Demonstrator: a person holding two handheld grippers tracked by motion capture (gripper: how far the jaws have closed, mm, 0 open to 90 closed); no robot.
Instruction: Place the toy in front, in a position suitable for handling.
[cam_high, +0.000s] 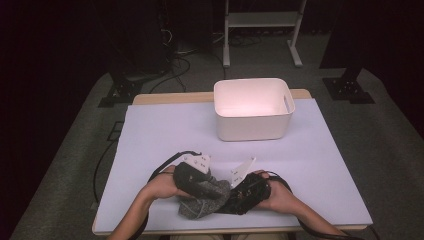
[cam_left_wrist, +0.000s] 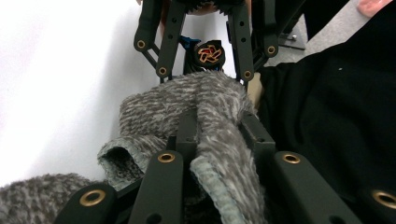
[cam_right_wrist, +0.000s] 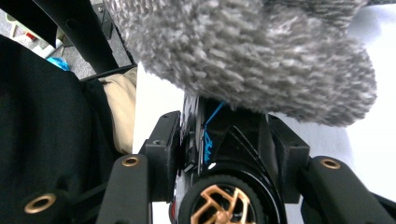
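Note:
A grey fuzzy knitted sock lies bunched near the table's front edge, between my two grippers. My left gripper comes in from the left. In the left gripper view its jaws are shut on a folded ridge of the sock. My right gripper faces it from the right. Its thin black fingers flank the sock's far end and press on it. In the right gripper view the sock bulges just beyond the right gripper.
A white plastic bin with cut-out handles stands at the back of the pale sheet covering the table. The person's dark clothing lies close behind the front edge. Cables trail from both grippers.

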